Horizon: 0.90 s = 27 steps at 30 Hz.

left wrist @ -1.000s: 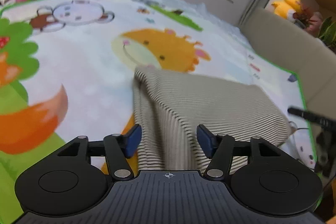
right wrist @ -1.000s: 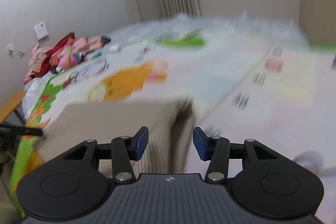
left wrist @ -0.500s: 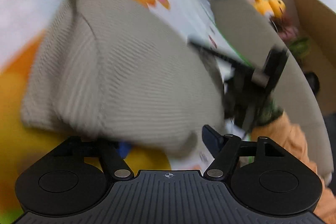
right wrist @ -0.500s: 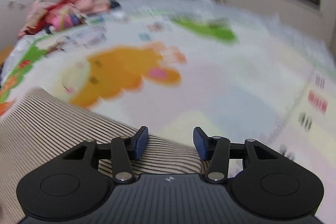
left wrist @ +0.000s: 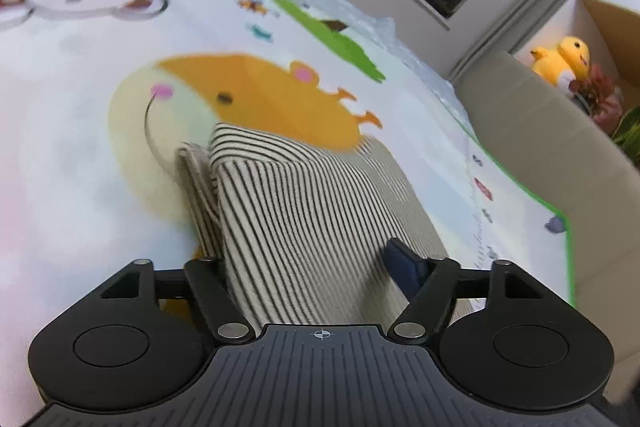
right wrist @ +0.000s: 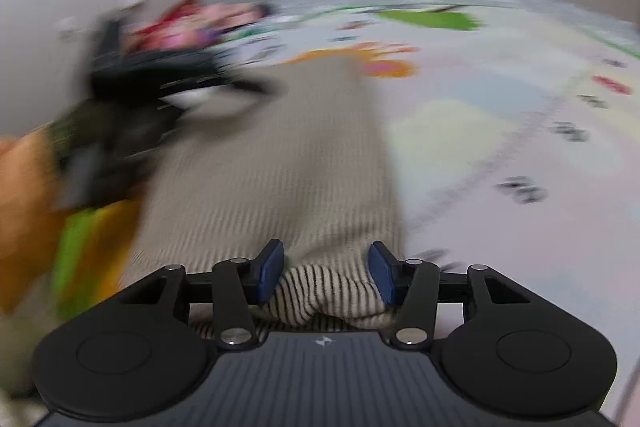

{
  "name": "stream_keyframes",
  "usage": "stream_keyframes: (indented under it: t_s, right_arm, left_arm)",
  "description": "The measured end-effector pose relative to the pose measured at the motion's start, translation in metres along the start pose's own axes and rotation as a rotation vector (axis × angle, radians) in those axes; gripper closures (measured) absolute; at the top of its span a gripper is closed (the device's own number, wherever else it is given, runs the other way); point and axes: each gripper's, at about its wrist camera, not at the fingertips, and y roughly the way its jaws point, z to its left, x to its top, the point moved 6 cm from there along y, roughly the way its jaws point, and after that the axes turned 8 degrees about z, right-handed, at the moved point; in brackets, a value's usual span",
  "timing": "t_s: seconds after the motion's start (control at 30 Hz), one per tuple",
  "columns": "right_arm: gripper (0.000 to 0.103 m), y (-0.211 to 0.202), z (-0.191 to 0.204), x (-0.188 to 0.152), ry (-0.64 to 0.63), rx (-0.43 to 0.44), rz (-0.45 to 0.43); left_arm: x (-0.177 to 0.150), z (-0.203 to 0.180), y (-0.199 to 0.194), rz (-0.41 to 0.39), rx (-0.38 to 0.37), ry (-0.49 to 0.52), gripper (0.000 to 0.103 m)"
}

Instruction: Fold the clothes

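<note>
A beige, black-striped garment (left wrist: 296,211) lies folded on the cartoon play mat (left wrist: 80,155). In the left wrist view my left gripper (left wrist: 314,267) is open, and the near end of the garment rises between its jaws and hides the left pad. In the right wrist view, which is motion-blurred, the same garment (right wrist: 304,155) stretches away from my right gripper (right wrist: 326,269). That gripper is open with a bunched striped edge lying between its blue pads. The left gripper (right wrist: 160,87) shows there as a dark blur over the garment's far left side, with an orange sleeve (right wrist: 24,187) behind it.
A pile of pink and red clothes (right wrist: 192,23) sits at the mat's far corner by the wall. A beige padded edge (left wrist: 540,155) borders the mat on the right, with a yellow plush toy (left wrist: 564,59) and a cardboard box beyond it. A window runs along the back wall.
The left view has swung back to look along the mat, with the garment's end raised between its fingers. The right gripper has come to the garment's near edge, and cloth now bunches between its pads.
</note>
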Motion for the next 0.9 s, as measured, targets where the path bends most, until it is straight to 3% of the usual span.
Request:
stream_keyframes:
  t_s: [0.1, 0.23, 0.37, 0.47, 0.5, 0.57, 0.73, 0.9]
  right_arm:
    - [0.054, -0.008, 0.021, 0.004, -0.075, 0.053, -0.011]
    - [0.049, -0.028, 0.011, 0.032, -0.095, -0.024, -0.114]
    - [0.050, -0.028, 0.009, 0.055, -0.088, -0.042, -0.177]
    - [0.050, -0.004, 0.023, 0.047, -0.142, 0.018, -0.101]
    - [0.050, 0.009, 0.025, 0.038, -0.158, 0.012, -0.056]
    - [0.050, 0.031, 0.021, 0.017, -0.163, -0.019, 0.016]
    - [0.050, 0.003, 0.006, 0.010, -0.128, -0.038, -0.001]
    - [0.050, -0.027, 0.009, 0.009, -0.133, -0.011, -0.045]
  left_arm:
    - [-0.002, 0.001, -0.009, -0.003, 0.023, 0.020, 0.027]
    - [-0.019, 0.000, -0.049, -0.037, 0.103, 0.099, 0.020]
    - [-0.037, -0.005, -0.086, -0.065, 0.098, 0.128, 0.021]
    - [-0.054, -0.017, -0.097, -0.058, 0.022, 0.148, 0.031]
    - [-0.060, -0.023, -0.095, -0.044, 0.009, 0.169, 0.038]
    - [-0.074, -0.033, -0.087, -0.010, 0.001, 0.217, 0.039]
    - [-0.098, -0.032, -0.062, 0.058, 0.113, 0.292, 0.037]
    - [-0.099, -0.030, -0.061, 0.051, 0.109, 0.286, 0.034]
